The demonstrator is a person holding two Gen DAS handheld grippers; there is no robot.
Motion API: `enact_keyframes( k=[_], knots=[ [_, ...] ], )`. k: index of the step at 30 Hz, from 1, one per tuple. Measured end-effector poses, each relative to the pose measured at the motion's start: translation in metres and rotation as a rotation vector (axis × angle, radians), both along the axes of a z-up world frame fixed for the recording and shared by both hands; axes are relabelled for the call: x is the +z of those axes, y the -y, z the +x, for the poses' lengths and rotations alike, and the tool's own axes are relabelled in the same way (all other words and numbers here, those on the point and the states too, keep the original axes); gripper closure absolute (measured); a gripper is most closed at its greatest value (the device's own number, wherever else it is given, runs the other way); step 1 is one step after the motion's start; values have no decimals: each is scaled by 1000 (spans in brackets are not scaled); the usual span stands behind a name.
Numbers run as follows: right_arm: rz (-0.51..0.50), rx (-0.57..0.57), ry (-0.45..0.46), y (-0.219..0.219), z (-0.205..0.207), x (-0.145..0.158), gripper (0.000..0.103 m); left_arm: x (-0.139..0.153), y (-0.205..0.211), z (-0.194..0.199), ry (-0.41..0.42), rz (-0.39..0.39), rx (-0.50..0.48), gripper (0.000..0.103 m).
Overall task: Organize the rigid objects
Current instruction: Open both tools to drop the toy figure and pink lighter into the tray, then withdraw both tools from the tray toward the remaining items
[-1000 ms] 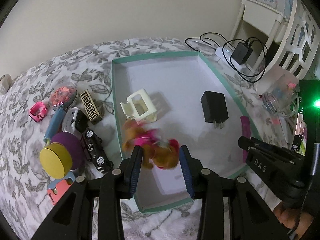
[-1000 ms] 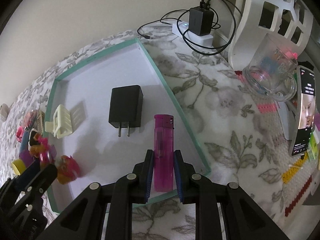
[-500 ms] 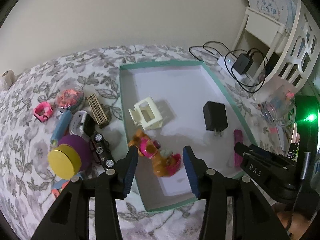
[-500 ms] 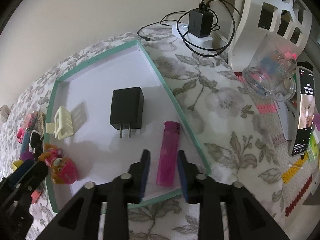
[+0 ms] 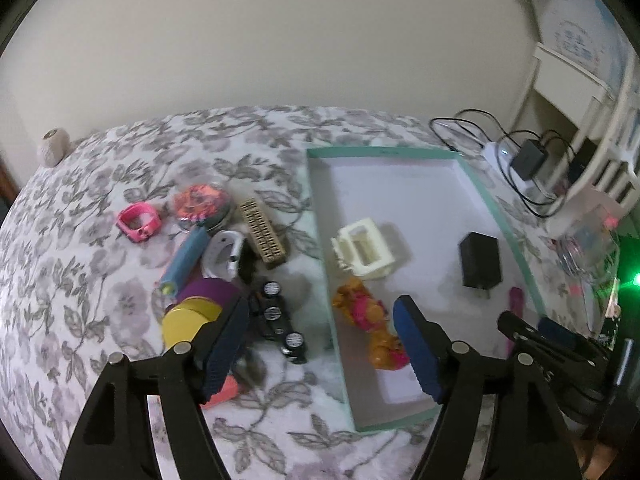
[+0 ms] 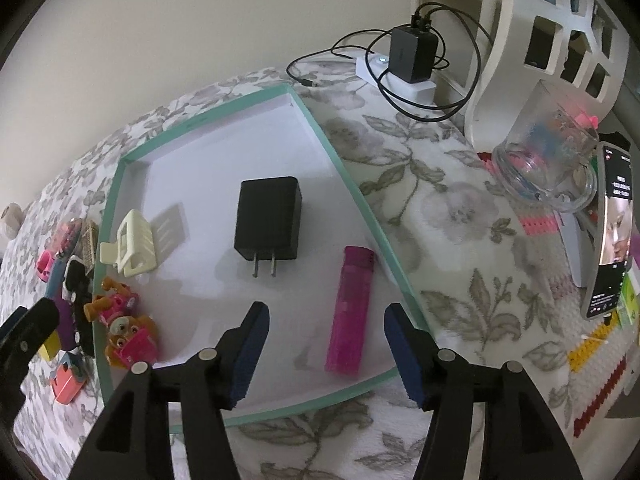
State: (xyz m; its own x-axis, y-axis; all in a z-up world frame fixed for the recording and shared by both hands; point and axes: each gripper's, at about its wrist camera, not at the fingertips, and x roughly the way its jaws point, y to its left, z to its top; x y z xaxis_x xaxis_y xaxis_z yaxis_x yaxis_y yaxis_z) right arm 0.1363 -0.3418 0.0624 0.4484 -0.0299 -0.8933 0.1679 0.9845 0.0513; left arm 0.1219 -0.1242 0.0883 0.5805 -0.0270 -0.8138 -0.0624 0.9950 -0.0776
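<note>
A teal-rimmed white tray (image 5: pixel 500 216) (image 6: pixel 352 184) lies on the floral cloth. In it are a cream hair claw (image 5: pixel 362 248) (image 6: pixel 132 246), a black charger plug (image 5: pixel 480 260) (image 6: pixel 268 224), a pink lighter (image 6: pixel 350 314) (image 5: pixel 515 300) and an orange-pink toy dog (image 5: pixel 370 320) (image 6: pixel 128 336). My left gripper (image 5: pixel 320 344) is open and empty above the tray's left rim. My right gripper (image 6: pixel 326 344) is open and empty over the tray's front, the lighter just ahead of it.
Left of the tray lie a black toy car (image 5: pixel 278 320), a yellow disc (image 5: pixel 188 322), a blue tube (image 5: pixel 184 260), a pink watch case (image 5: pixel 138 222) and a patterned box (image 5: pixel 264 232). A glass mug (image 6: pixel 548 160), phone (image 6: pixel 612 232) and power strip (image 6: pixel 400 76) stand right.
Both grippers opened and drew back. The left let go of the toy dog in the tray. The right let go of the pink lighter, which now lies in the tray.
</note>
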Motion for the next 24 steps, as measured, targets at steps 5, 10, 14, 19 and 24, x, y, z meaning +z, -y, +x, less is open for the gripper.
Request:
enact_keyframes(
  k=[5, 10, 14, 19, 24],
  knots=[
    [-1, 12, 18, -4, 0, 1, 25, -5, -10, 1, -16, 11, 40, 10],
    [8, 13, 22, -5, -1, 1, 18, -7, -16, 0, -17, 17, 56, 5],
    [8, 13, 26, -5, -1, 0, 15, -10, -19, 1, -28, 24, 65, 5],
    [13, 14, 29, -5, -2, 0, 0, -11, -20, 1, -38, 42, 63, 5],
    [-1, 22, 32, -9, -1, 2, 0, -11, -26, 1, -53, 44, 75, 5]
  ],
)
